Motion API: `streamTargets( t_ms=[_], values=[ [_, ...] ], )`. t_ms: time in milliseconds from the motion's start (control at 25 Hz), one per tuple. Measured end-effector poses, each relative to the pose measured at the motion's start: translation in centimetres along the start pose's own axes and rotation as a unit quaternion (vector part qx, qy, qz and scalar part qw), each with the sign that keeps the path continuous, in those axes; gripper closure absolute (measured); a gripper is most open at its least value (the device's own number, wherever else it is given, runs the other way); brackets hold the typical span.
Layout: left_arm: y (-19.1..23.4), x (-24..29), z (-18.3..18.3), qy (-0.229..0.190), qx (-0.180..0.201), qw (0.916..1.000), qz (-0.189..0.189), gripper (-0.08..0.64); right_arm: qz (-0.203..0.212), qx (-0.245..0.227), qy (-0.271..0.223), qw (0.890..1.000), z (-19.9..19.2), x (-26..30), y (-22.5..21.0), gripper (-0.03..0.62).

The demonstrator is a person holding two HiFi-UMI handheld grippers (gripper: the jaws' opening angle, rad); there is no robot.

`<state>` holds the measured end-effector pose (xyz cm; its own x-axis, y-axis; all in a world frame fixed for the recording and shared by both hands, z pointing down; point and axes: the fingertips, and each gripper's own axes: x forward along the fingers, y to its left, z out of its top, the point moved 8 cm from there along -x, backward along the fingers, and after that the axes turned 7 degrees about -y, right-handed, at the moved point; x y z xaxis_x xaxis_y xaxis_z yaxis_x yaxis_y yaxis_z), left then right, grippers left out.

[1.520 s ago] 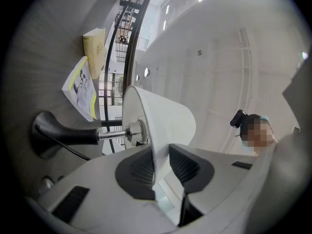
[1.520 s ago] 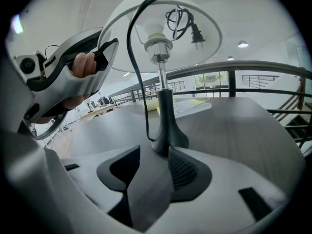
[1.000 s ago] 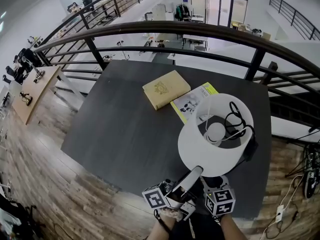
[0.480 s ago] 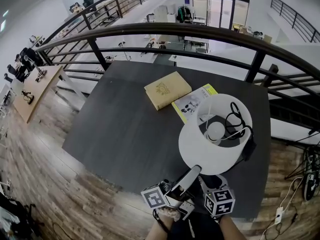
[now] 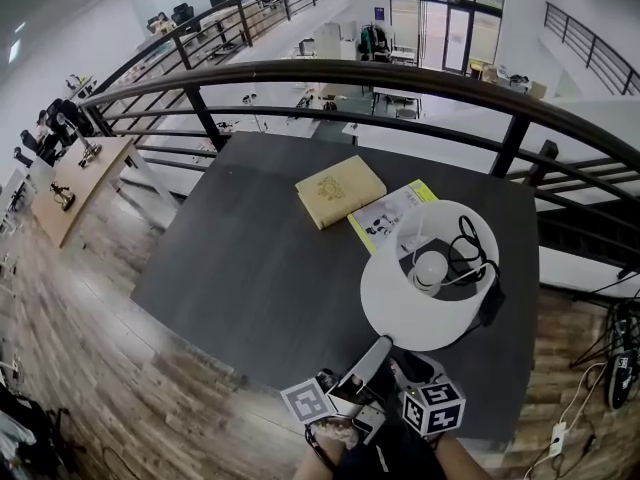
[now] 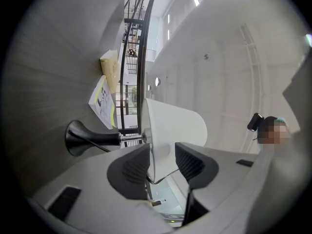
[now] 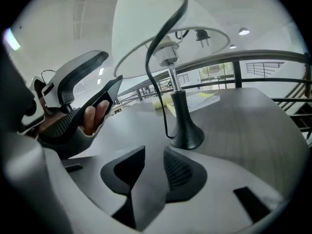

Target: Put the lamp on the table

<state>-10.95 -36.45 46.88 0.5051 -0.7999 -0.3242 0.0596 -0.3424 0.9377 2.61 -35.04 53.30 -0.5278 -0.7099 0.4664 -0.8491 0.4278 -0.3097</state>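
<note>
The lamp stands upright on the dark table [image 5: 250, 268], with its white shade [image 5: 395, 303] near the front right corner. Its black cord [image 5: 470, 253] is piled inside the shade. The black base [image 7: 187, 135] rests flat on the tabletop. My left gripper [image 5: 378, 353] reaches up to the shade's near rim. Its jaws have just been opening, and the rim of the shade [image 6: 168, 126] stands between them without being pinched. My right gripper [image 5: 410, 366] sits just right of it, below the shade. Its jaws [image 7: 153, 162] have been closing with nothing between them, and a narrow gap remains.
A beige book [image 5: 340, 190] and a magazine with a yellow edge [image 5: 392, 211] lie behind the lamp. A dark curved railing [image 5: 400, 73] runs round the table's far and right sides. The table's front edge is right by my hands, with wooden floor [image 5: 120, 368] to the left.
Both grippers have slid slightly down and back in the head view. The left gripper's tip is a little less far onto the shade. The lamp has stayed where it stood.
</note>
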Motion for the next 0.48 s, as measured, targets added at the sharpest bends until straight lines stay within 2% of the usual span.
streamTargets(
  t_ms=[120,200,240,280,320,480],
  values=[
    [0.3,-1.1,0.5,-0.004,0.014,0.9996,0.025,0.393,0.014,0.007,0.007,1.0,0.4,0.1,0.5,0.455],
    [0.6,-2.3,1.0,-0.012,0.026,0.9983,0.05,0.393,0.021,0.013,0.013,1.0,0.7,0.0,1.0,0.497],
    [0.8,-2.9,1.2,-0.017,0.033,0.9972,0.065,0.408,0.024,0.014,0.016,0.999,0.8,0.0,1.2,0.502],
    [0.9,-3.5,1.5,-0.021,0.043,0.9958,0.078,0.469,0.026,0.011,0.018,0.999,1.0,0.0,1.4,0.529],
    [0.9,-4.0,1.8,-0.021,0.057,0.9941,0.09,0.497,0.028,0.008,0.02,0.999,1.2,0.0,1.6,0.55],
    [0.8,-5.1,2.4,-0.008,0.108,0.9864,0.124,0.528,0.04,0.004,0.023,0.999,1.7,0.1,2.3,0.572]
  ],
)
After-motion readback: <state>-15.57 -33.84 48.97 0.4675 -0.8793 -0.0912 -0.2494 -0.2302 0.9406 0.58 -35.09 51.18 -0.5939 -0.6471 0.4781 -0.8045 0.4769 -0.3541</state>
